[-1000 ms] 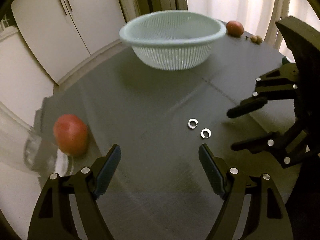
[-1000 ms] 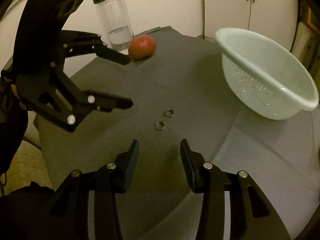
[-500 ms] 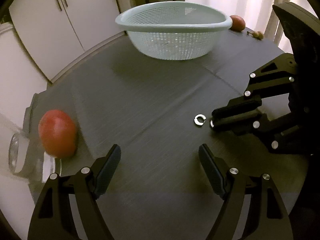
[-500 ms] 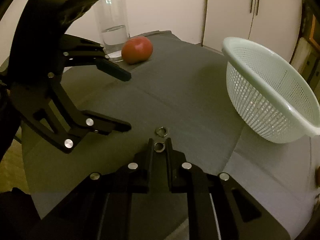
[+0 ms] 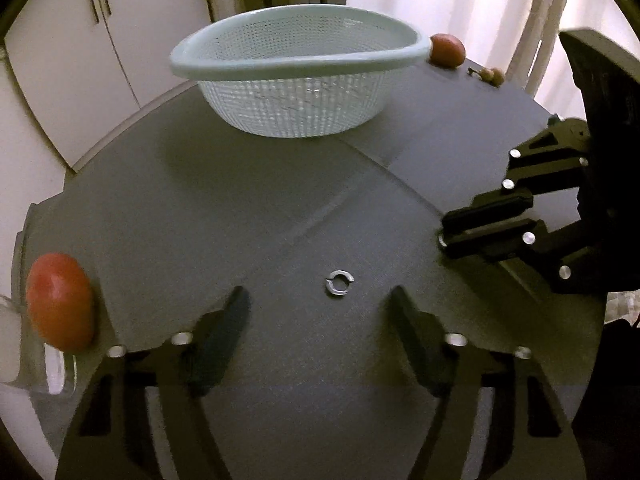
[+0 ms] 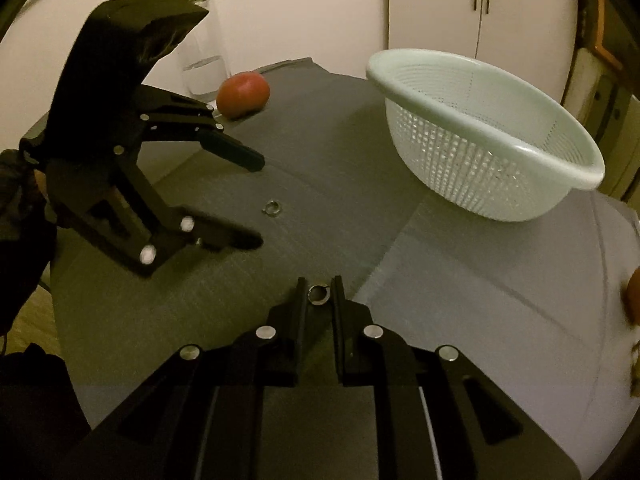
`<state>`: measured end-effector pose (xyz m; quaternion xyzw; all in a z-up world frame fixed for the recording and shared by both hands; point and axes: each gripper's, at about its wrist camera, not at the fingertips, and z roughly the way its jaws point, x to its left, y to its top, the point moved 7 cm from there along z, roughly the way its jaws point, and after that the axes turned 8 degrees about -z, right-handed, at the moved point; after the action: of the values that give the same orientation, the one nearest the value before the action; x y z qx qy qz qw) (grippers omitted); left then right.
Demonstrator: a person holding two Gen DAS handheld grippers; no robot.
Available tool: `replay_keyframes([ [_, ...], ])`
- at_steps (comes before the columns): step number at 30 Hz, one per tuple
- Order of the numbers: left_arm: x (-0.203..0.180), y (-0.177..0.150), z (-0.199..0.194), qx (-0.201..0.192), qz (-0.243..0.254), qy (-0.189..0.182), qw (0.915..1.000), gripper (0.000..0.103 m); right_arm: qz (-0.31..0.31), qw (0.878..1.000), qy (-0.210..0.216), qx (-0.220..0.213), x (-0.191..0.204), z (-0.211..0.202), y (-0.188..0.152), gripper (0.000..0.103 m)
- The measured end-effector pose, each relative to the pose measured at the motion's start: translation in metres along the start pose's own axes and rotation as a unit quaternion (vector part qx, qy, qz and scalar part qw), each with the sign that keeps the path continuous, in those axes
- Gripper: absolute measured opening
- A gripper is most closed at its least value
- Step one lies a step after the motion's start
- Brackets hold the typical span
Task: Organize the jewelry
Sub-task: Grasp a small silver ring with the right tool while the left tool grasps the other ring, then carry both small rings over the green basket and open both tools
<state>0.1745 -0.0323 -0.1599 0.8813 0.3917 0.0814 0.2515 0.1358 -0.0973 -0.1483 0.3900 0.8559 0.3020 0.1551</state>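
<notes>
A: Left view: where's the loose ring (image 5: 339, 283)?
B: On the counter (image 5: 240, 208), lower centre, just ahead of the left gripper (image 5: 318, 312), between its half-open jaws, which have just been closing.
A: Right view?
B: The right gripper (image 6: 319, 294) pinches the other ring (image 6: 318, 294), bottom centre; the basket (image 6: 488, 120) sits upper right.

Bare dark table (image 5: 224, 216) lies open between the ring (image 5: 339, 282) and the colander (image 5: 296, 80), which stands well behind it. A tomato (image 5: 60, 300) and a jar (image 6: 200, 40) crowd the left edge. The right gripper (image 5: 442, 240) hangs just right of the ring, narrowing that side.
</notes>
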Motion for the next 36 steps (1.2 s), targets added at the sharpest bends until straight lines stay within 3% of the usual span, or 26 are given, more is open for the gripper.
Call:
replay_keyframes([
  [2,0.009,0.005,-0.002,0.002,-0.018,0.003,0.9998,0.024,-0.001,1.000,0.000,-0.001,0.001,-0.001,0.000,0.013],
  [7,0.007,0.006,-0.001,0.015,-0.001,0.020,0.9997,0.012,0.000,1.000,0.003,-0.003,0.002,-0.003,-0.001,0.013],
  [22,-0.001,0.017,0.007,0.012,0.000,0.014,0.9998,0.012,0.000,1.000,0.006,-0.003,0.001,-0.006,-0.003,0.013],
  [30,0.007,0.016,0.003,0.009,-0.037,-0.026,0.9989,0.012,-0.009,1.000,-0.009,0.003,0.000,-0.012,-0.006,0.013],
  [36,-0.018,0.007,-0.012,0.020,-0.008,-0.018,0.9996,0.012,-0.012,0.999,-0.036,-0.002,-0.005,-0.040,-0.005,0.013],
])
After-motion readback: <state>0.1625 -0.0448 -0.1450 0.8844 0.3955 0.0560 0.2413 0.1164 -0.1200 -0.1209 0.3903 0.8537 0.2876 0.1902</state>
